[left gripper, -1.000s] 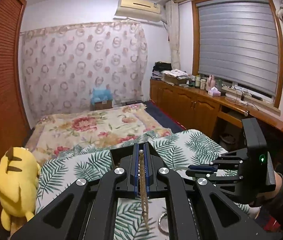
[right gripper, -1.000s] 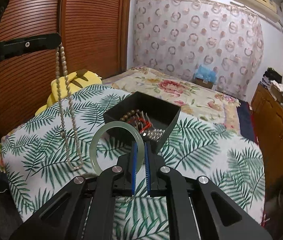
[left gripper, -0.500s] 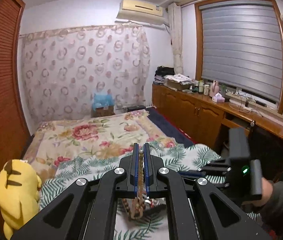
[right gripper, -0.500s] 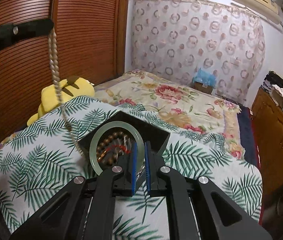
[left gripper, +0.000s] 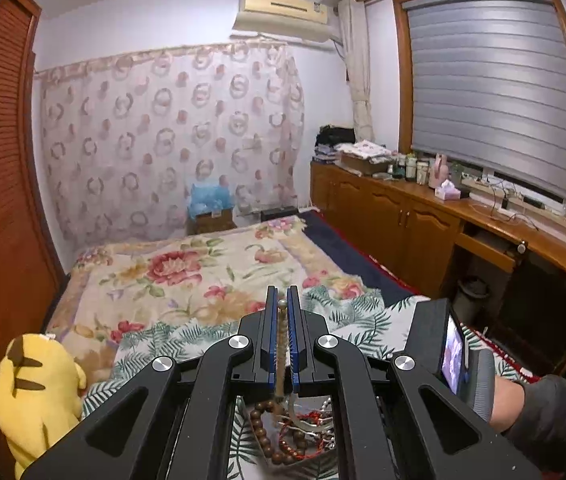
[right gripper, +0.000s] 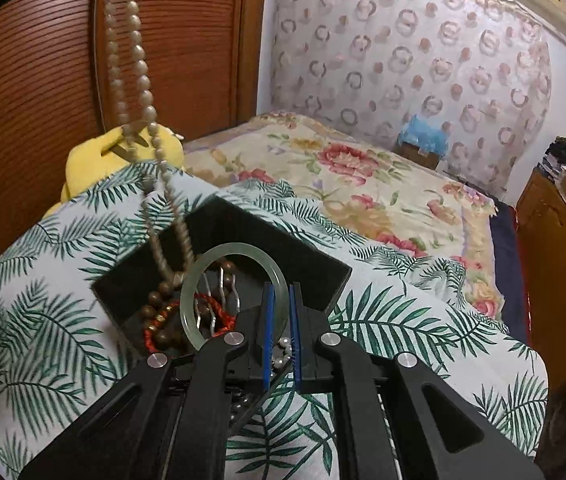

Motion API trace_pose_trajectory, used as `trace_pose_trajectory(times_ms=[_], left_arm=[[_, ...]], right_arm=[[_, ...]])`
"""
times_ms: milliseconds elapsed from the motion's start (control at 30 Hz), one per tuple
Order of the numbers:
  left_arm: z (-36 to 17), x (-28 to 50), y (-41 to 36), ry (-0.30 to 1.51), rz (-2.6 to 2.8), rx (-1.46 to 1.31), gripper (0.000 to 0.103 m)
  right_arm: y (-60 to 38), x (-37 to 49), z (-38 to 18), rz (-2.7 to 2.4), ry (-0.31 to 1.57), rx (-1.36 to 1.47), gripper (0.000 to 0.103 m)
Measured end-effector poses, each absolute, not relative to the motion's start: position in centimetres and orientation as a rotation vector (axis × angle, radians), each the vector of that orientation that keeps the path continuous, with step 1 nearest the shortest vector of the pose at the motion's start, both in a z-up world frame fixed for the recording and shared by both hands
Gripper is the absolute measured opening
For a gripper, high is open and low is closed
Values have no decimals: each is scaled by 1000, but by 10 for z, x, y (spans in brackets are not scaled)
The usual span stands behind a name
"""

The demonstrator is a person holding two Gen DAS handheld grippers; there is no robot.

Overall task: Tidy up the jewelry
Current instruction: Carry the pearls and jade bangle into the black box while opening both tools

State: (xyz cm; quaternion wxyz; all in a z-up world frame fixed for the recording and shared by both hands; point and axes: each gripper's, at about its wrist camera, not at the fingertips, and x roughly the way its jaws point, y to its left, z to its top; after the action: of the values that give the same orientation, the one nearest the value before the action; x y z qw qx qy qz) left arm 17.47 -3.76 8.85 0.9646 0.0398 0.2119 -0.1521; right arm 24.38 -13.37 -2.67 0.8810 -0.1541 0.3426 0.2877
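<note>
My left gripper (left gripper: 282, 300) is shut on a beige bead necklace (left gripper: 281, 344). The necklace (right gripper: 139, 80) hangs down, its lower end inside the black box (right gripper: 219, 216). The box (left gripper: 267, 452) lies under the left gripper and holds brown beads (left gripper: 261, 428), a red cord bracelet (right gripper: 155, 336) and silver pieces. My right gripper (right gripper: 281, 292) is shut on a pale green jade bangle (right gripper: 199, 280), held over the box. The right gripper's body shows in the left wrist view (left gripper: 455, 352).
The box sits on a palm-leaf cloth (right gripper: 403, 320) on the bed, with a floral blanket (left gripper: 187, 272) beyond. A yellow plush toy (left gripper: 31, 392) lies at the left edge by the wooden wardrobe (right gripper: 43, 80). Wooden cabinets (left gripper: 403, 216) line the right wall.
The left gripper has carried the necklace from the cloth over the box, its end now inside. The right gripper has brought the bangle forward over the box.
</note>
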Motion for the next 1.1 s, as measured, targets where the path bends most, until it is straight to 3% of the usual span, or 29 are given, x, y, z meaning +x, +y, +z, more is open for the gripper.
trace_pose_trajectory(times_ms=[400,533,1100], left_arm=[[48,195,-29,512,-319,58,4],[36,192,-29,532,-334,53,4],[-36,183,-43,685,-355,61,4]], right_arm=[[-137,248,-25,574,687,-294,10],[-147,244,-21,571,684,-244,21],[-162,220,-18,582,693,-171,24]])
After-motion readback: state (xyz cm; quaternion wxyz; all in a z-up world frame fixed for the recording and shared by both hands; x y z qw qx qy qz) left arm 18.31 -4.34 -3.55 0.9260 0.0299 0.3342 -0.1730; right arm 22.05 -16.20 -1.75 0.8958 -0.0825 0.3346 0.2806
